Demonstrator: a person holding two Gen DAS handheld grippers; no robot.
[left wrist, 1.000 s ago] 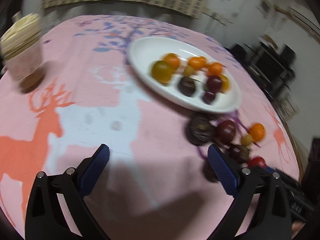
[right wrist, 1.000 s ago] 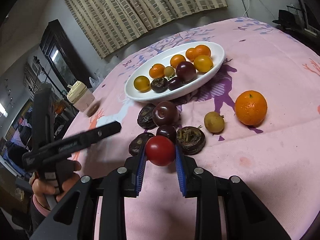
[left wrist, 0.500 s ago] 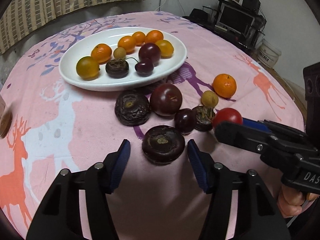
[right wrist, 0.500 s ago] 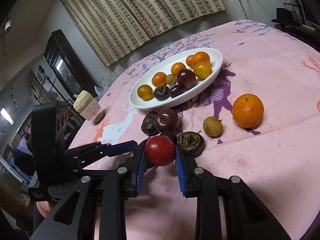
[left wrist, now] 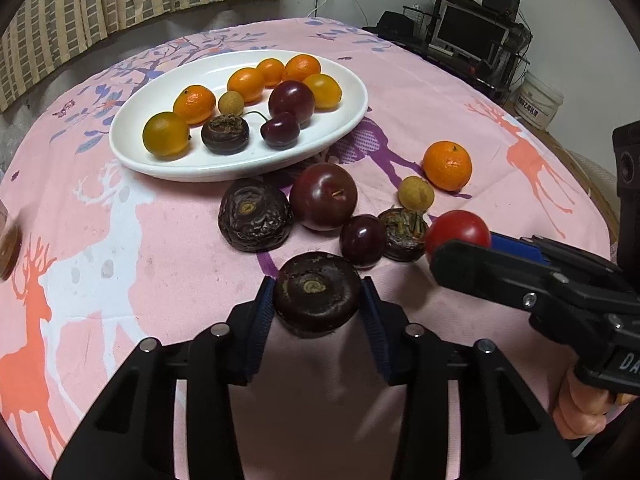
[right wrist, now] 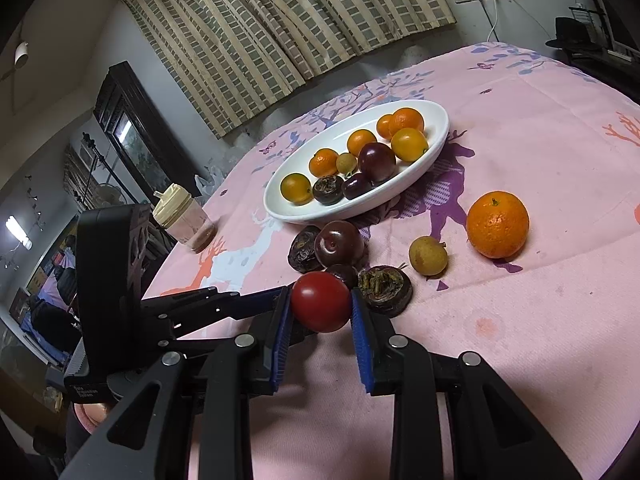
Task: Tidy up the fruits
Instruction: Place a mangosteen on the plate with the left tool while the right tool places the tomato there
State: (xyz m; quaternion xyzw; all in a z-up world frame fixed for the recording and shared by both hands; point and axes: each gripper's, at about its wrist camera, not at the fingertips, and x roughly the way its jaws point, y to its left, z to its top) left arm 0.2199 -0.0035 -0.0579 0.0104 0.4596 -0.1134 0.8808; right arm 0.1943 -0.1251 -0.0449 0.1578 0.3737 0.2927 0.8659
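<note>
The left gripper (left wrist: 318, 308) occupies the lower centre of the left wrist view, its black arms rising from the bottom edge and its blue-padded fingers (left wrist: 262, 312) pressed against both sides of a dark wrinkled fruit (left wrist: 317, 294); the fruit sits low over the pink tablecloth (left wrist: 160, 240), and contact with the cloth cannot be confirmed; in the right wrist view this gripper enters from the left edge and extends level toward frame centre, with bare skin of the holding hand (right wrist: 94, 412) just visible at lower left. The right gripper (right wrist: 321, 314) fills the lower centre of the right wrist view; its blue pads clamp a red tomato (right wrist: 321, 301) from left and right, and the tomato is raised clear of the cloth; in the left wrist view the same gripper reaches in from the right edge, pointing left, with the tomato (left wrist: 457, 231) at its tip and the holding hand (left wrist: 580, 408) at lower right. The white oval plate (left wrist: 200, 168) lies in the upper centre of the left wrist view and holds orange, yellow and dark fruits; just below its rim, on the cloth, lie a second wrinkled dark fruit (left wrist: 255, 219), a dark plum (left wrist: 323, 196), a smaller dark plum (left wrist: 363, 241) and a brown capped fruit (left wrist: 403, 234); a small tan fruit (left wrist: 416, 194) and an orange (left wrist: 447, 165) lie to the right of these. A lidded jar (right wrist: 185, 218) stands at the left of the right wrist view.
</note>
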